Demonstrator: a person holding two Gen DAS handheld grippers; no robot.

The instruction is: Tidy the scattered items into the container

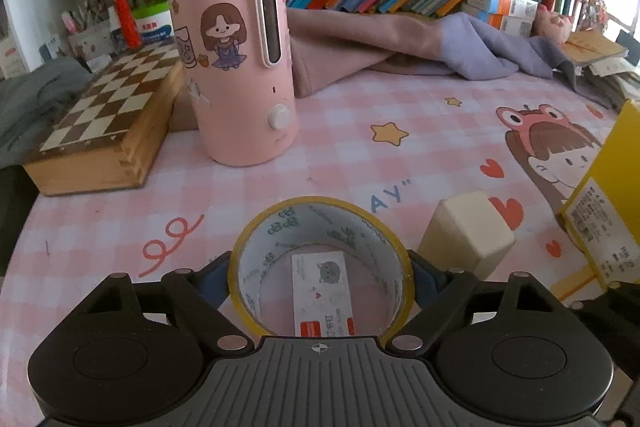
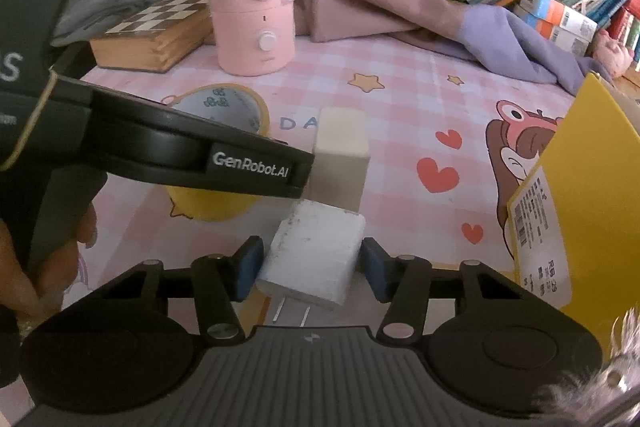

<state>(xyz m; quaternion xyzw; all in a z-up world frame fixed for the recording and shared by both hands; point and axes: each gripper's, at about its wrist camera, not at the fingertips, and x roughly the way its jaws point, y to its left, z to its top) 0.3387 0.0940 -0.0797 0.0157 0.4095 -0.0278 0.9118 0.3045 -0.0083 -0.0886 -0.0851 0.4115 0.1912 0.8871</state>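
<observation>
Left gripper: jaws wide, straddling the tape roll at lower centre; blue pads sit against its outer wall on both sides, so a grip looks set or nearly set.
Tape roll: stands on the table with its open core up, which lets the jaws take it across its width.
Right gripper: jaws part open around the white plug at lower centre; left pad touching or close, a gap on the right, so not yet clamped.
Plug: lies flat, prongs toward the camera.
Cream block: just behind the plug, untouched.
Yellow box: right edge, probably the container, near both hands.
</observation>
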